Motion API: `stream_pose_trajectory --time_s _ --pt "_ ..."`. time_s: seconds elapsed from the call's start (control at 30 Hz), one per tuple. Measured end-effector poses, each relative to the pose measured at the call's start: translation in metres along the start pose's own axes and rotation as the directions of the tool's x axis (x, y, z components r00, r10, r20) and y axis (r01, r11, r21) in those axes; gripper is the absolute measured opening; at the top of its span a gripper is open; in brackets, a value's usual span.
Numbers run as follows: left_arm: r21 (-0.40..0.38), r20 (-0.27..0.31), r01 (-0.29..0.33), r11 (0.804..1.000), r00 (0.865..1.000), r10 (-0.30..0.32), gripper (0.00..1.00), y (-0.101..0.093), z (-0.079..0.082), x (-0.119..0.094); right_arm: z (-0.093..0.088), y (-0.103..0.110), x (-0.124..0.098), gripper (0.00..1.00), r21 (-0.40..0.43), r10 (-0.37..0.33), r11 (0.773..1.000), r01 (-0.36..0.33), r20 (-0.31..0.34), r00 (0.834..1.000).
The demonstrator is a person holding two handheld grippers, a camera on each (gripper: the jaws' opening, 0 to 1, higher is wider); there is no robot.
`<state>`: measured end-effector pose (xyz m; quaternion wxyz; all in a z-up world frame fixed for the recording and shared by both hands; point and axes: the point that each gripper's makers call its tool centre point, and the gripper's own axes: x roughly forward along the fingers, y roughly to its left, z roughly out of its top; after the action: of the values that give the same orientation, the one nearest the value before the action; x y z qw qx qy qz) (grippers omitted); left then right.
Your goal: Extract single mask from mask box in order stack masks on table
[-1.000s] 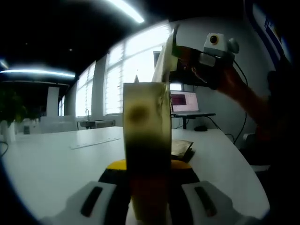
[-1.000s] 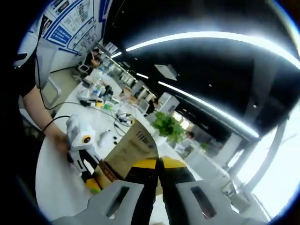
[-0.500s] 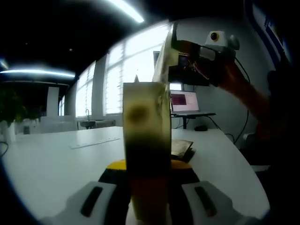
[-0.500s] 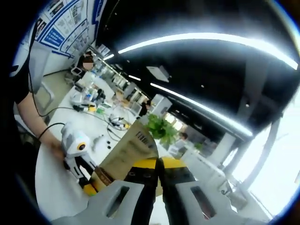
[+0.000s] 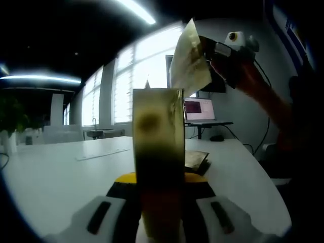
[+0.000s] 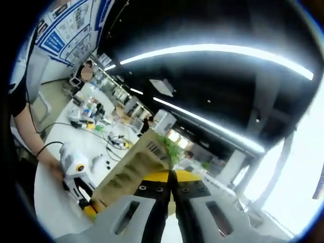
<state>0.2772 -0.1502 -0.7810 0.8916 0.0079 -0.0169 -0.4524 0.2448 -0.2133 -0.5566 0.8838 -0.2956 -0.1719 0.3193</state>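
Observation:
My left gripper (image 5: 159,181) is shut on the mask box (image 5: 157,152), a tall yellowish-brown carton held upright over the white table (image 5: 61,177). Above the box and clear of its top hangs a pale mask (image 5: 189,63). My right gripper (image 5: 206,48) comes in from the upper right and is shut on the mask's right edge. In the right gripper view my own jaws (image 6: 171,178) are pressed together. Beyond them the box (image 6: 132,171) shows its barcode end, with the left gripper (image 6: 76,174) at its lower left.
A dark flat packet (image 5: 195,159) lies on the table behind the box. A laptop (image 5: 199,109) stands on a far desk by the windows. A person's arm (image 5: 263,104) reaches in at the right. Cluttered desks (image 6: 96,109) stretch away in the right gripper view.
The right gripper has lifted the mask up off the box top and turned it, so its broad face shows instead of its edge. The box and left gripper have stayed put.

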Motion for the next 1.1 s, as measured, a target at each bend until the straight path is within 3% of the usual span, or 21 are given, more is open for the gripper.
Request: stream_pose_trajectory --time_s 0.13,0.33,0.57,0.9,1.1 --pt "-0.001 0.000 0.001 1.000 1.000 -0.001 0.31 0.000 0.000 0.000 0.002 -0.004 -0.004 0.00 -0.032 -0.024 0.999 0.024 -0.007 1.000" --pt "-0.001 0.001 0.003 1.000 1.000 -0.003 0.31 0.000 0.000 0.000 0.007 -0.016 -0.010 0.00 0.000 -0.090 0.996 0.090 -0.001 0.996" --pt "-0.005 0.000 0.003 1.000 1.000 -0.003 0.31 0.000 0.000 0.000 0.010 -0.020 -0.013 0.00 0.036 -0.122 0.992 0.122 0.006 0.992" --pt "-0.008 -0.003 0.004 1.000 1.000 -0.004 0.31 0.000 -0.001 0.000 -0.025 -0.029 -0.034 0.00 0.049 -0.166 0.984 0.170 -0.087 0.982" --pt "-0.006 -0.005 0.004 1.000 1.000 -0.004 0.31 0.000 -0.002 0.000 -0.044 -0.037 -0.043 0.00 0.100 -0.186 0.975 0.199 -0.130 0.974"
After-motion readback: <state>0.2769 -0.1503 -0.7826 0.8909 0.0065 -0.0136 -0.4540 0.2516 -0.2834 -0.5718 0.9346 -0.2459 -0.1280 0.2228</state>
